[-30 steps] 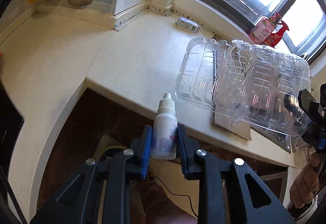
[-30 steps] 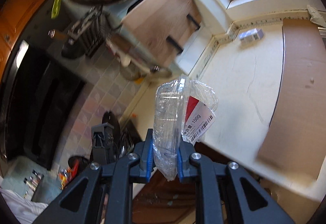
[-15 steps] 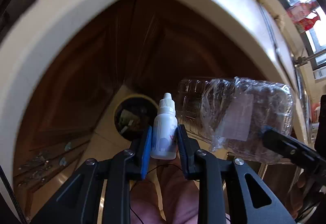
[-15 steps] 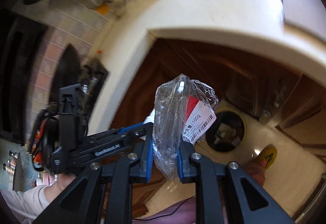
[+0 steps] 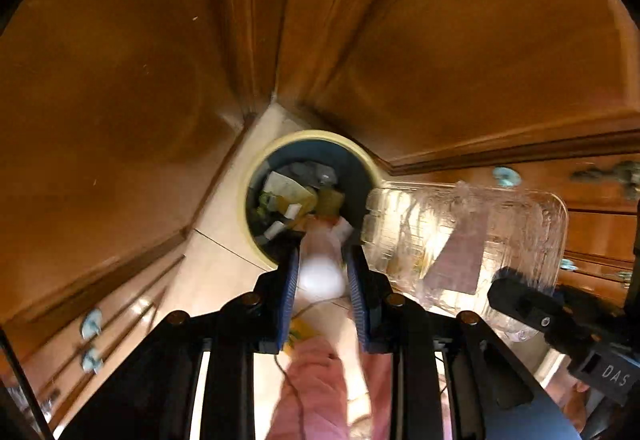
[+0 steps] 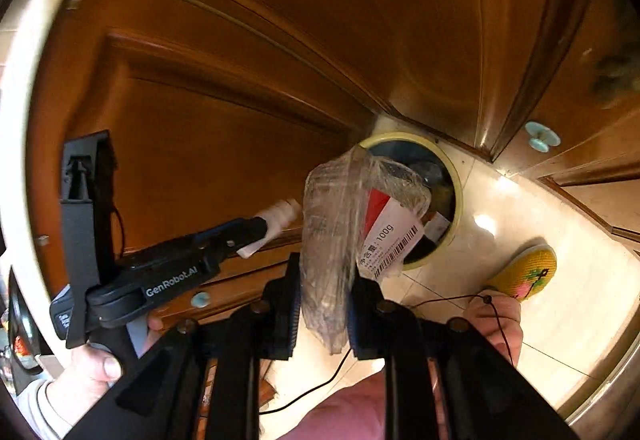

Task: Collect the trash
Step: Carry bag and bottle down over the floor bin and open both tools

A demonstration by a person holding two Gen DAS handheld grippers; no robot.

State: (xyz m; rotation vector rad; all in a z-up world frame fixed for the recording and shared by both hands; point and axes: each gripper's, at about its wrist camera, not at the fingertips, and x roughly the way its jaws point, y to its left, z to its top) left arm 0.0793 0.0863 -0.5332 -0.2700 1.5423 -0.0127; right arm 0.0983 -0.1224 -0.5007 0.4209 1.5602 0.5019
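The left gripper (image 5: 322, 272) points down over a bin (image 5: 256, 176) on the tiled floor (image 6: 520, 208), in the corner where wooden cabinets (image 5: 120, 60) meet. Its jaws stand narrowly apart with a small white dropper bottle (image 5: 322, 272) between the blue pads (image 5: 291, 280); the bottle is blurred there, so it is hard to tell whether the pads press it, though in the right wrist view it sticks out of the jaws' tip, cap forward, and looks gripped. The right gripper (image 6: 324, 280) is clamped on a crumpled clear plastic tray (image 6: 332, 224) that bears a white barcode label (image 6: 390, 240); the tray is held up beside the bin's yellow rim, partly covering its mouth. The bin holds scraps of paper and packaging. A yellow slipper (image 6: 524, 268) rests on the floor near the bin. A hand (image 6: 86, 368) grips the left gripper's handle.
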